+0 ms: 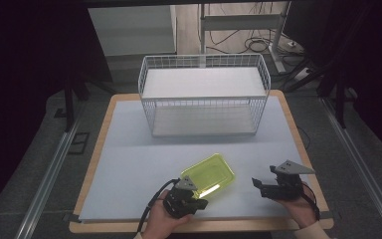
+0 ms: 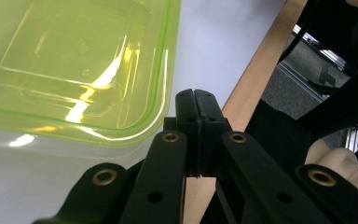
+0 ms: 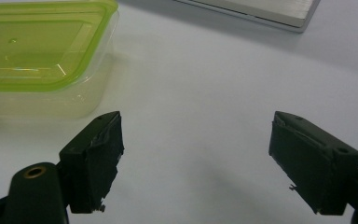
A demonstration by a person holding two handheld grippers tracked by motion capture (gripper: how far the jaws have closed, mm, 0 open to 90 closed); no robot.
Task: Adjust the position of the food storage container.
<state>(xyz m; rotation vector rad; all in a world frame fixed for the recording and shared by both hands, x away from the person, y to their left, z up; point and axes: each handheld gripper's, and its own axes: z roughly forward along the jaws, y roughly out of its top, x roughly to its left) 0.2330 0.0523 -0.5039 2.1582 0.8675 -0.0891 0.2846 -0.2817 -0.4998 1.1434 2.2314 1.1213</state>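
A clear container with a lime-green lid (image 1: 208, 175) sits on the grey table top near the front edge. My left gripper (image 1: 201, 203) is at the container's near corner, its jaws shut flat against each other. In the left gripper view the shut tips (image 2: 196, 99) lie just right of the lid's rounded corner (image 2: 74, 70), with nothing between them. My right gripper (image 1: 255, 185) hovers a short way right of the container, open. In the right gripper view its jaws (image 3: 196, 123) stand wide apart over bare table, and the container (image 3: 32, 46) lies up and to the left.
A white wire basket (image 1: 204, 107) stands at the back middle of the table, and its base edge (image 3: 261, 11) appears in the right gripper view. The table's wooden rim (image 2: 247, 98) runs close beside my left gripper. Bare grey surface (image 1: 129, 159) lies between basket and container.
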